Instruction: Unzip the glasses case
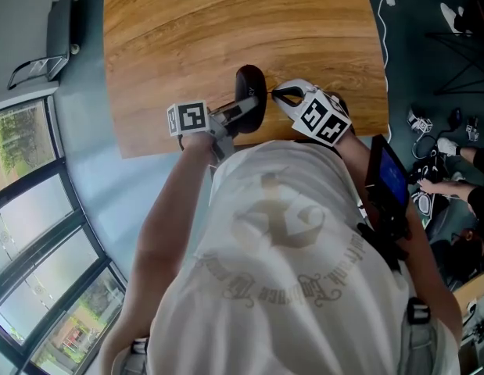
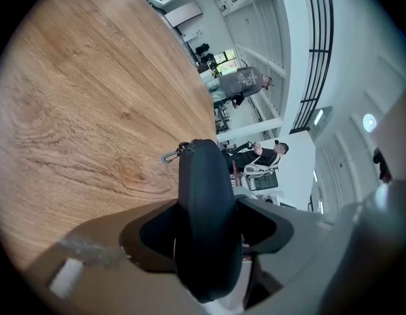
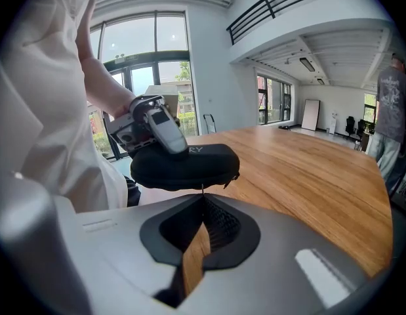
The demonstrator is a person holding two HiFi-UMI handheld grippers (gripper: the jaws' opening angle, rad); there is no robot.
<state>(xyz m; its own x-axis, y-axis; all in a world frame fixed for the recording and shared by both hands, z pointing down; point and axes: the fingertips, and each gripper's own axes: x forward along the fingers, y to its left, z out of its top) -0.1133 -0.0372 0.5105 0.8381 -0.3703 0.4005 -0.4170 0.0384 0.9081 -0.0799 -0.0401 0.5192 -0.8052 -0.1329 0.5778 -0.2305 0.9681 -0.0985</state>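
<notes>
Holding the glasses case [image 2: 203, 195] clamped in my left gripper [image 2: 206, 231] over the tabletop [image 2: 91, 110], I find it broadside just ahead of my clenched right gripper [image 3: 202, 199], with the zip pull [image 3: 232, 176] off to the right.

Wooden worktop [image 1: 226, 37], tall windows [image 3: 134, 41] with greenery outside, black mezzanine railing [image 2: 319, 38], standing person in grey shirt [image 2: 245, 83]

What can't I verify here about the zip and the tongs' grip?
- The thin strand at the shut right tongs' tips, right gripper view: too small to tell if it's pinched.
- The zip of the glasses case, open or closed: left gripper view sees it edge-on in the left tongs; head view too small, left tongs cover it.
</notes>
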